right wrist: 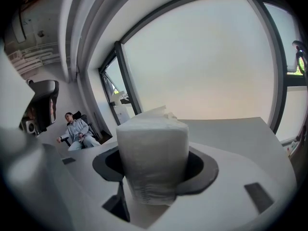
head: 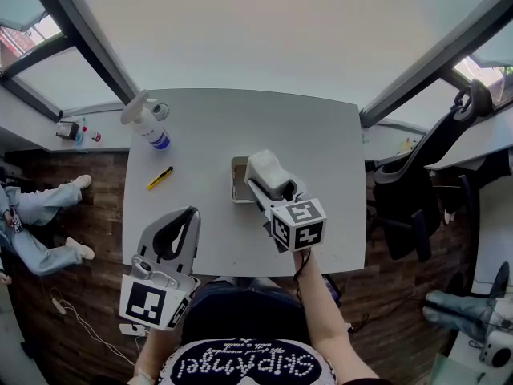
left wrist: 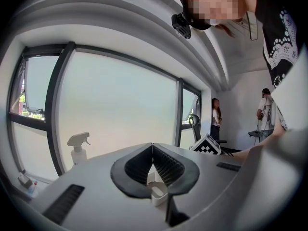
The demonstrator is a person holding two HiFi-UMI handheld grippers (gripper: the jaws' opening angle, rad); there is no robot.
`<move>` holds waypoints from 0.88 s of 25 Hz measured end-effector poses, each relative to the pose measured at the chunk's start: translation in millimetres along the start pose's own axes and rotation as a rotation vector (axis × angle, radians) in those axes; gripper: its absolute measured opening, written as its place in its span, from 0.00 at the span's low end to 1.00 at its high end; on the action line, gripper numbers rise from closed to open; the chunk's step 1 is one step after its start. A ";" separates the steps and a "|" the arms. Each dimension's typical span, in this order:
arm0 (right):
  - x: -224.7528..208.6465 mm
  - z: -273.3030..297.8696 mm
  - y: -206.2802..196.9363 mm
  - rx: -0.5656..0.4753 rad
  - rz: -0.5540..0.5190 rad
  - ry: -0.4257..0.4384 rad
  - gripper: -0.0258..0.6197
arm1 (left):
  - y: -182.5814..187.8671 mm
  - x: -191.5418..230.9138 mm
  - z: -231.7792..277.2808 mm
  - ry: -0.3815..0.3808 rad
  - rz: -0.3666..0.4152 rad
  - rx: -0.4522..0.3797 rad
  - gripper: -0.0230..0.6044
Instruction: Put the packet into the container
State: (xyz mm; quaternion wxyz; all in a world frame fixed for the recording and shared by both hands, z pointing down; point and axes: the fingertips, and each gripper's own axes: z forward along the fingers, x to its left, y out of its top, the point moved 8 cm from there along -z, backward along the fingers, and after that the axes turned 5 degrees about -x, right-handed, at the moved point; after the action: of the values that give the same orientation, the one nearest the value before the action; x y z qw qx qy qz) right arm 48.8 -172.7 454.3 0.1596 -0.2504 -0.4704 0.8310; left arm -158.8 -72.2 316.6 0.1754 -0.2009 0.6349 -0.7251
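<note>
Two hand-held grippers work over a pale grey rectangular table (head: 321, 151). The right gripper (head: 267, 184) pinches a soft white plastic-wrapped packet (right wrist: 153, 148) between widely parted jaws, holding it over the right side of a small beige open-topped rectangular container (head: 237, 184) near the table's middle; whether packet and container touch cannot be told. The left gripper (left wrist: 152, 146) hangs at the table's near edge, jaws pressed together on nothing. A white spray bottle with a blue band (head: 145, 119) stands at the far left corner, and a yellow-and-black pen-shaped tool (head: 159, 178) lies nearby.
</note>
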 end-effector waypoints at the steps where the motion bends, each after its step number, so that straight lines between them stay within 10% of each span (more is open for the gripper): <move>1: -0.3 3.1 -2.2 0.009 -0.001 -0.001 0.46 | -0.3 0.4 0.1 0.002 0.000 0.002 0.05; 22: -8.9 43.9 -26.3 0.144 -0.031 -0.013 0.46 | -5.9 -0.8 2.8 0.003 -0.008 0.031 0.05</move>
State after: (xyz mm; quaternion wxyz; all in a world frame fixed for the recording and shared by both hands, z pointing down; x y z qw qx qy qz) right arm 32.1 -194.7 498.3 0.1867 -0.2255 -0.4143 0.8618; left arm -156.7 -73.4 322.8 0.1747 -0.1999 0.6228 -0.7359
